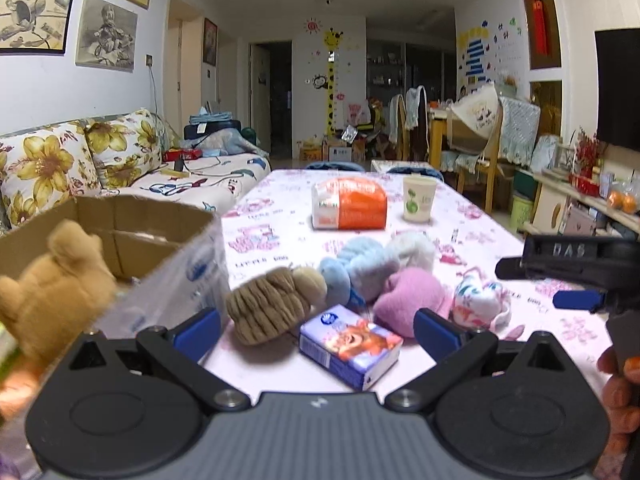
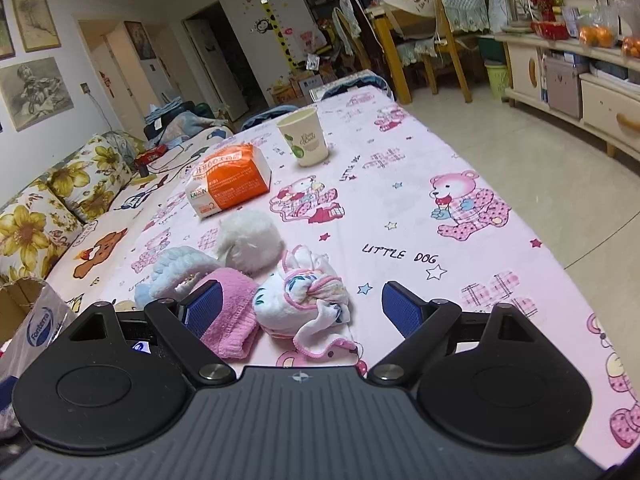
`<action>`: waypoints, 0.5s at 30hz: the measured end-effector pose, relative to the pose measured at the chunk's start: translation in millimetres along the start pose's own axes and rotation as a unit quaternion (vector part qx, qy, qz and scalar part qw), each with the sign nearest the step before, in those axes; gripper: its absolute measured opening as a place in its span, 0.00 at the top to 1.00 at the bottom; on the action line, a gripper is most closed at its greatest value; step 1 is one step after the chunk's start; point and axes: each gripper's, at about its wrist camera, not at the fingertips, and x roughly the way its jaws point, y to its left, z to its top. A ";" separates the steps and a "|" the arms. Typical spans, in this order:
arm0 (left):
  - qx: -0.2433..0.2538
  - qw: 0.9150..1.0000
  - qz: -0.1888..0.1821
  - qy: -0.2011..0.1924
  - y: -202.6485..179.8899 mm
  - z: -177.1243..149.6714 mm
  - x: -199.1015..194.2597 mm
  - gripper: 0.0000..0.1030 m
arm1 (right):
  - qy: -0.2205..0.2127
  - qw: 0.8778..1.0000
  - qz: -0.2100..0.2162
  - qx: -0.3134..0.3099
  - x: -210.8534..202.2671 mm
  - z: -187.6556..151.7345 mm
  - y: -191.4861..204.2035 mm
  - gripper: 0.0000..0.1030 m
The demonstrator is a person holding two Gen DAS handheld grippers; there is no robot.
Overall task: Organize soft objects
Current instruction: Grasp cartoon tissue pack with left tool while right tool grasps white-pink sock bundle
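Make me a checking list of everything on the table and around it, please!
Surface: table under a pink cartoon-bear cloth.
Job's things: brown sock roll, blue sock roll, white fluffy roll, pink sock roll and floral white bundle clustered together; cardboard box at the left edge; tan plush bear in front of the box.
Clutter: orange tissue pack, paper cup, small blue tissue packet.
Grippers: left gripper open, empty, over the blue packet; right gripper open, empty, around the floral bundle.
Cables: one running down the wall to the sofa.
Surroundings: sofa on the left, chairs and cabinet on the right, giraffe sticker on the far wall.
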 end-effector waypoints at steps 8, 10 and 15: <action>0.002 0.999 -0.013 0.031 -9.5 -11.5 34.6 0.01 | 0.011 1.000 0.003 0.004 3.1 -2.3 -6.7 0.00; 0.003 0.999 -0.016 0.037 -11.0 -13.4 42.7 0.01 | 0.010 1.000 0.006 0.007 2.7 -1.8 -6.9 0.00; -0.011 0.997 -0.030 0.073 -9.2 -10.0 64.3 0.01 | 0.018 1.000 0.015 0.010 4.8 -2.7 -7.2 0.00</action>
